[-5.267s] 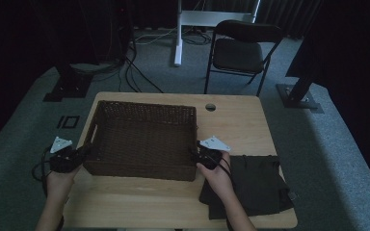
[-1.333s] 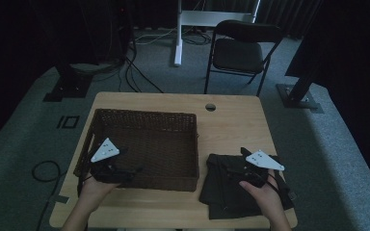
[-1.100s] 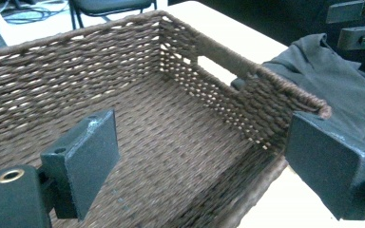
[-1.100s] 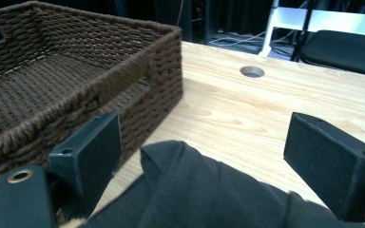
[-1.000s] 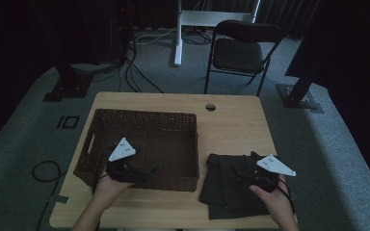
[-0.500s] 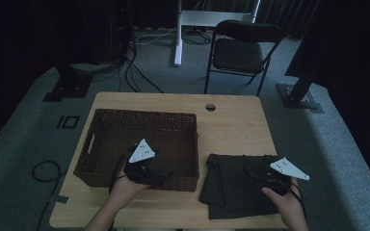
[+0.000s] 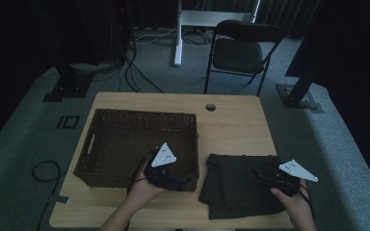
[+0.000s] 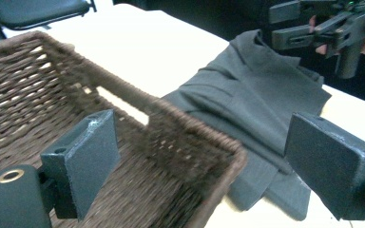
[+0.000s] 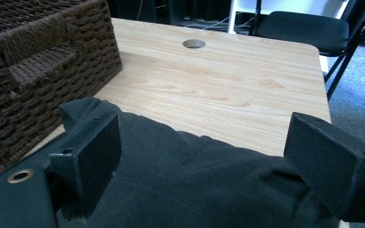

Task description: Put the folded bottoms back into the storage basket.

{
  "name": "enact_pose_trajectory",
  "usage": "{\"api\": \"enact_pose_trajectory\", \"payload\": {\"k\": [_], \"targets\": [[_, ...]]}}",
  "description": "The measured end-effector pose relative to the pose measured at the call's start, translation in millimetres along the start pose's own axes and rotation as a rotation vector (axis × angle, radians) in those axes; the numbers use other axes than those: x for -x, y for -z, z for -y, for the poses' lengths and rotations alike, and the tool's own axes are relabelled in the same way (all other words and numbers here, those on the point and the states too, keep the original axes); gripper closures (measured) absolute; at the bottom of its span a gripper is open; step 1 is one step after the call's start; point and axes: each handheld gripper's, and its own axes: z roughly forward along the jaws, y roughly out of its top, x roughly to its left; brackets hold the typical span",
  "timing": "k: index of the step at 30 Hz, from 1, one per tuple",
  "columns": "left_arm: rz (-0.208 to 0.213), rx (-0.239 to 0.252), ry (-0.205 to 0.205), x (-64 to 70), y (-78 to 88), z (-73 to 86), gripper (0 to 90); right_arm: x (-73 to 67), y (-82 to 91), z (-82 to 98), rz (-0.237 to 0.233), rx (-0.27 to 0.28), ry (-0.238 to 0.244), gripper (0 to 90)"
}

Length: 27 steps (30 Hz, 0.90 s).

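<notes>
A dark brown wicker basket (image 7: 125, 139) stands on the left half of the wooden table (image 7: 236, 125); nothing shows inside it. Right of it lies a rumpled dark grey cloth (image 7: 236, 190). My left gripper (image 7: 185, 180) hangs over the basket's near right corner (image 8: 204, 156), jaws wide apart and empty, pointing toward the cloth (image 8: 261, 99). My right gripper (image 7: 261, 174) hovers over the right part of the cloth (image 9: 195, 185), open with nothing between its pads, and points toward the basket (image 9: 33, 66). The right gripper (image 8: 323, 28) shows far off in the left gripper view.
A round cable hole (image 7: 210, 107) sits near the table's far edge. Bare wood lies between the hole and the cloth. Beyond the table stand a black folding chair (image 7: 241, 53) and a white desk leg (image 7: 177, 33). Cables lie on the grey carpet at left.
Both grippers have let go of the basket's sides. Over the last second the left one slid right along the basket's front to its right corner, and the right one drifted right over the cloth.
</notes>
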Motion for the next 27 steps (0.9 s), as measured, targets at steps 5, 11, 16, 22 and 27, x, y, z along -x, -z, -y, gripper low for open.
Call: {"api": "enact_pose_trajectory", "payload": {"k": [5,11,16,22,27], "targets": [[0.027,-0.008,-0.027,12.1,-14.9,-4.8,11.2,7.3,2.7,4.4,0.013,-0.004,-0.01,12.0],[0.059,-0.009,-0.034,24.1,-31.7,-8.6,11.2,16.0,6.8,8.1,0.027,-0.005,-0.026,12.0],[0.096,-0.022,-0.057,36.0,-46.7,-11.0,11.2,23.0,10.1,12.8,0.04,-0.013,-0.029,12.0],[0.137,-0.029,-0.056,49.1,-65.0,-10.9,11.2,32.7,11.0,22.3,0.064,-0.034,-0.046,12.0],[0.154,-0.039,-0.05,60.5,-81.1,-6.9,11.2,38.5,10.1,29.5,0.076,-0.054,-0.05,12.0]]}}
